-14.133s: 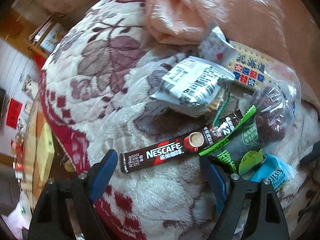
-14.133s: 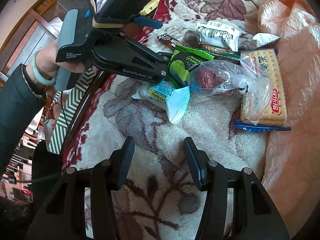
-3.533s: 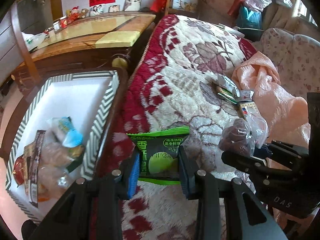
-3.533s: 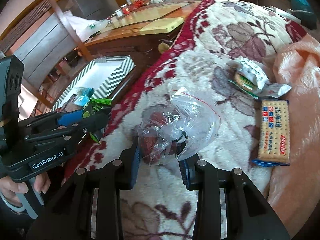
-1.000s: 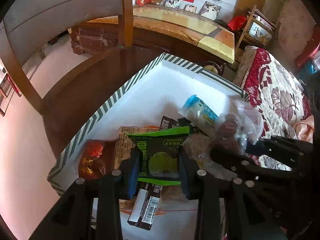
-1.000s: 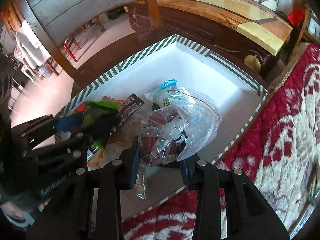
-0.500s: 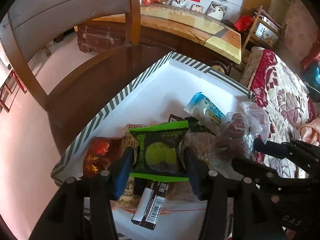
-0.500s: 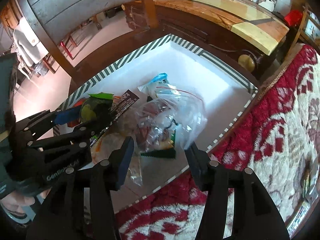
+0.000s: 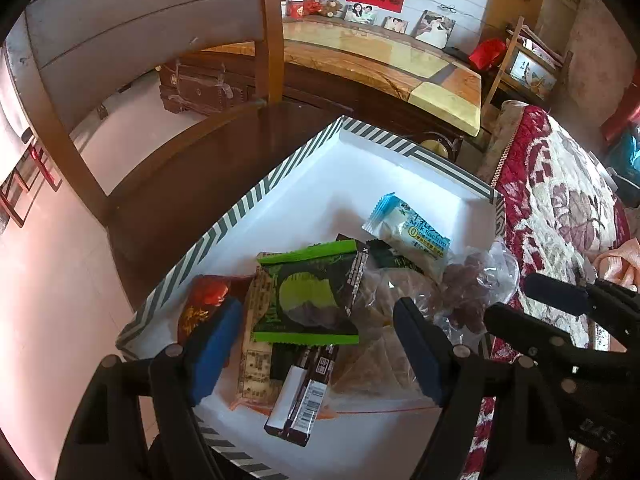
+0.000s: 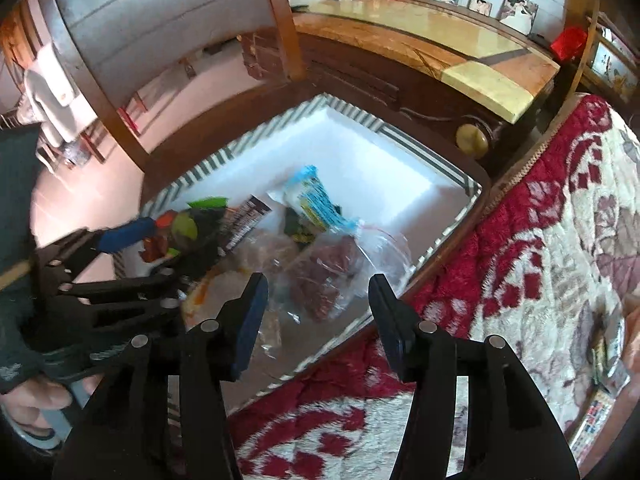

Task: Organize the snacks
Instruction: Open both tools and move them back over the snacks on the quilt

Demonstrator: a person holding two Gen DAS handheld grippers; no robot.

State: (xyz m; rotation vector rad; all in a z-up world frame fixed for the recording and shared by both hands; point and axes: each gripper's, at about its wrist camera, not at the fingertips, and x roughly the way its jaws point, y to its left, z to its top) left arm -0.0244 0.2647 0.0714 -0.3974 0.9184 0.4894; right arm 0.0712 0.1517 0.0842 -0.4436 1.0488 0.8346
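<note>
Over the striped-rim box (image 9: 256,196) on the dark wooden seat (image 9: 192,184), both grippers hang nose-down. Left gripper (image 9: 316,344): jaws have just been opening, now spread wide, blue pads clear of the green snack packet (image 9: 308,294), which lies loose on top of the pile inside the box. Right gripper (image 10: 316,312): jaws have also parted and stand apart; the clear bag of dark red fruit (image 10: 340,272) sits in the box near its blanket-side wall, below the fingertips, untouched by the pads. Also in the box: blue-and-white milk snack pack (image 9: 408,232), red wrapper (image 9: 204,300), brown coffee stick (image 9: 304,392), a tan packet underneath. Floral red-and-cream blanket (image 10: 540,264) just beside the box. A few more packets rest at the blanket's far right edge (image 10: 600,384), too small to identify.
</note>
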